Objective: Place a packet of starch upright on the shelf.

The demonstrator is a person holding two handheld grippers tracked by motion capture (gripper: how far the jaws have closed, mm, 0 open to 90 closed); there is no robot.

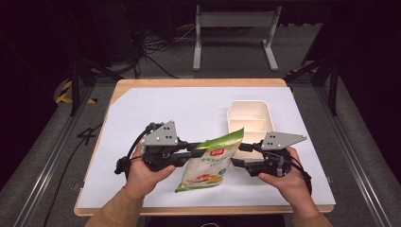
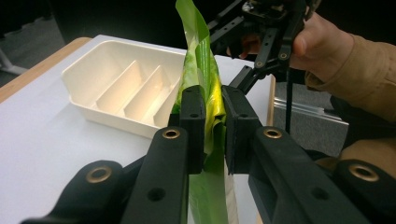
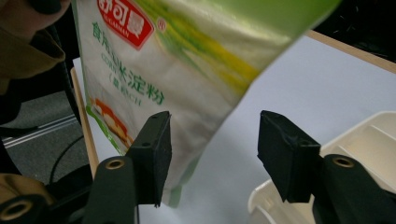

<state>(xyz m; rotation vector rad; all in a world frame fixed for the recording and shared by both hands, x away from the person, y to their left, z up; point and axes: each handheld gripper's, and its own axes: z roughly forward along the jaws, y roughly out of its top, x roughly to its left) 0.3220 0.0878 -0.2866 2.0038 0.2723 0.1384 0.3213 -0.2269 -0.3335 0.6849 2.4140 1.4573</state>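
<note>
We see the left gripper [image 2: 215, 130] w/ jaws pressed onto the upper left edge of a green-white starch bag [image 1: 208, 163]; the film is pinched flat between the pads. In the high view that same left gripper [image 1: 187, 150] holds the bag up off the tabletop [image 1: 142, 109], the bag hanging roughly upright, bottom near the front edge, top corner tilted toward the tray. Right gripper [image 3: 212, 154] is spread wide, jaws apart on either side of the bag's right edge, not touching yet as far as we can tell. In the high view the right gripper [image 1: 242, 153] sits just beside the bag.

Progress, our read: bag lifted and secured on one side = done. Second grip by the right side not yet made. What follows, prob. opening it or moving it to the tray, is left.

Farther back: white divided tray [image 1: 250, 118] w/ several compartments, empty as far as we see, just behind and right of the bag and close to the right gripper. It could crowd the right hand's [image 1: 283, 182] approach. Rest of the tabletop is bare white sheet. Beyond it, dark floor, cables, a metal frame [image 1: 235, 35].
</note>
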